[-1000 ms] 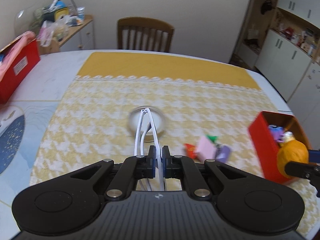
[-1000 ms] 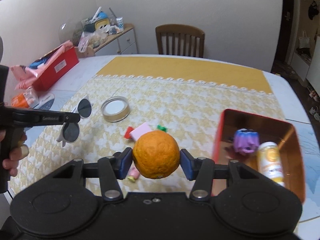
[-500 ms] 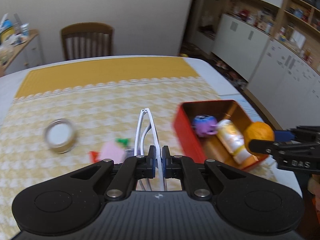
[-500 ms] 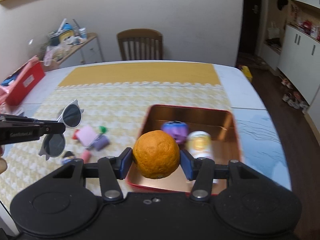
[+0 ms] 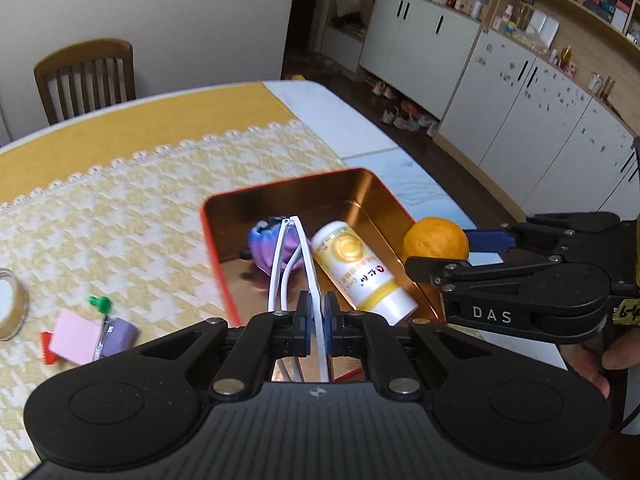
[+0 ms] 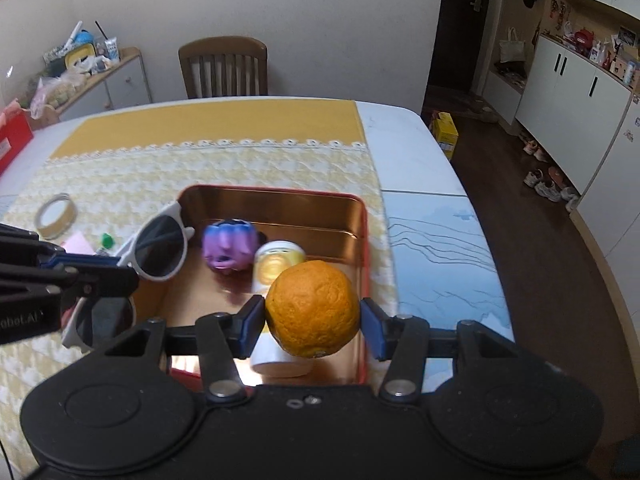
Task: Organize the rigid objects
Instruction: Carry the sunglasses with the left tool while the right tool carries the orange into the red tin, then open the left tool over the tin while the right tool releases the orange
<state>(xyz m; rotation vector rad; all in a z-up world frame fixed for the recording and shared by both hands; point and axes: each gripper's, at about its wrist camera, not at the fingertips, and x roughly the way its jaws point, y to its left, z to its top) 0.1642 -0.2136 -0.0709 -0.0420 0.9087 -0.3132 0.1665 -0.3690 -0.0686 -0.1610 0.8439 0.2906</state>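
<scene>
Both claws moved over red tin (image 6: pixel 366 240), gripping sunglasses (image 6: pixel 160 246), orange (image 6: pixel 312 314)

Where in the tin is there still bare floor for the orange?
Bare floor in the tin lies along its far wall, behind the purple toy, and right of the bottle. The middle is crowded; the orange hangs over the near end.

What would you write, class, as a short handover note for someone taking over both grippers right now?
Left gripper: shut on the white sunglasses, held above the red tin's left rim.
Right gripper: shut on the orange, above the tin's near right part.
Done: purple toy and yellow-white bottle lie in the tin.
Left: release both, then probably fetch the round lid and small pieces from the cloth.
</scene>
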